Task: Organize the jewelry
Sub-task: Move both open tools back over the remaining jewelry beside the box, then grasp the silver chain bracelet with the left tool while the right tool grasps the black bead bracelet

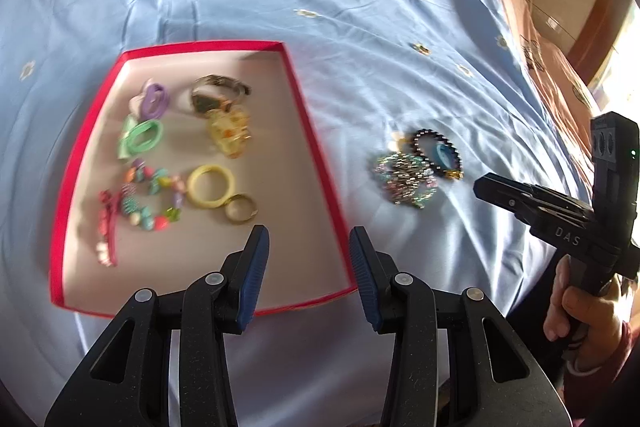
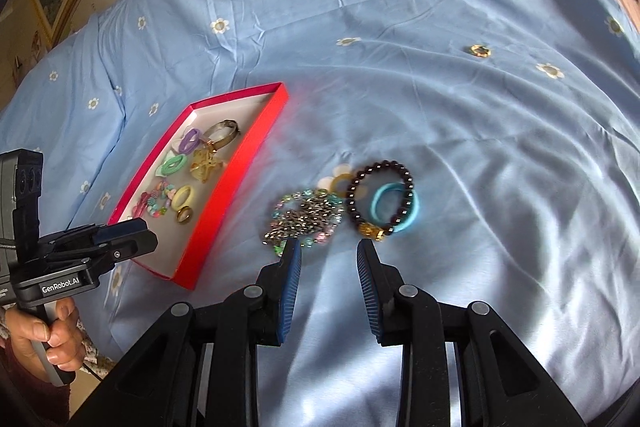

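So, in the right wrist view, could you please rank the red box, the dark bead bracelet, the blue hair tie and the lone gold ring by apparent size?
1. red box
2. dark bead bracelet
3. blue hair tie
4. gold ring, though it lies farthest away.

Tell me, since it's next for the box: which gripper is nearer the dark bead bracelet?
Right. The right gripper hovers open just short of the dark bead bracelet; the left gripper is over the red box's near corner.

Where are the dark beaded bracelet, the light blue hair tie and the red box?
dark beaded bracelet [image 2: 407,183], right wrist view, right bead arc
light blue hair tie [image 2: 412,215], right wrist view, right band
red box [image 2: 224,187], right wrist view, outer wall
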Motion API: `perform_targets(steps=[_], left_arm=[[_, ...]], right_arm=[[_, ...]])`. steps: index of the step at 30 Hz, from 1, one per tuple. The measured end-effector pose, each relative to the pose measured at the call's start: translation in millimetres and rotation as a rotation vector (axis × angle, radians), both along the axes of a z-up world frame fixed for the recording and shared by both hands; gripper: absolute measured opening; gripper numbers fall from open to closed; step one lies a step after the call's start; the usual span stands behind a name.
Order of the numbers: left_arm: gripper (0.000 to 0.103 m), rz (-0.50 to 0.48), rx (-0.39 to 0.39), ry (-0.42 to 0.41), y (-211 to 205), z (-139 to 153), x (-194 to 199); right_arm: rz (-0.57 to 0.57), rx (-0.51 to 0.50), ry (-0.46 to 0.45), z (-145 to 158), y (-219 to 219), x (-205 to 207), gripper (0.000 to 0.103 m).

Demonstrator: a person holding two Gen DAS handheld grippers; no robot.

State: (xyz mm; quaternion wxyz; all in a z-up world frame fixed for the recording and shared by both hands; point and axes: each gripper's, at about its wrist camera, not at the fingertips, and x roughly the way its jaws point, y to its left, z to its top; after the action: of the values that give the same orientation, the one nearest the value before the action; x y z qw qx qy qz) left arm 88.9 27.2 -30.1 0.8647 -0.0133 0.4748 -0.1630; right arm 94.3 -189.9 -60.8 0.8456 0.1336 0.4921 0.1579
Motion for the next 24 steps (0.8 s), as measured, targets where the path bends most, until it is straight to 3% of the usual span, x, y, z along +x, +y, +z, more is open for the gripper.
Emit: perform_targets(steps=[14,24], left_arm=[[0.040,-0.114,0.011,-0.010,-57.3,4.6,27.3],[0.040,-0.160,0.019,0.027,-82.5,-6.9,49.6]], right_arm=[[-0.043,-0.017,-0.001,-3.6,-27.8,16.2,0.031],[-0.039,-0.034,0.014,-12.1,-35.7,44.5,0.031]])
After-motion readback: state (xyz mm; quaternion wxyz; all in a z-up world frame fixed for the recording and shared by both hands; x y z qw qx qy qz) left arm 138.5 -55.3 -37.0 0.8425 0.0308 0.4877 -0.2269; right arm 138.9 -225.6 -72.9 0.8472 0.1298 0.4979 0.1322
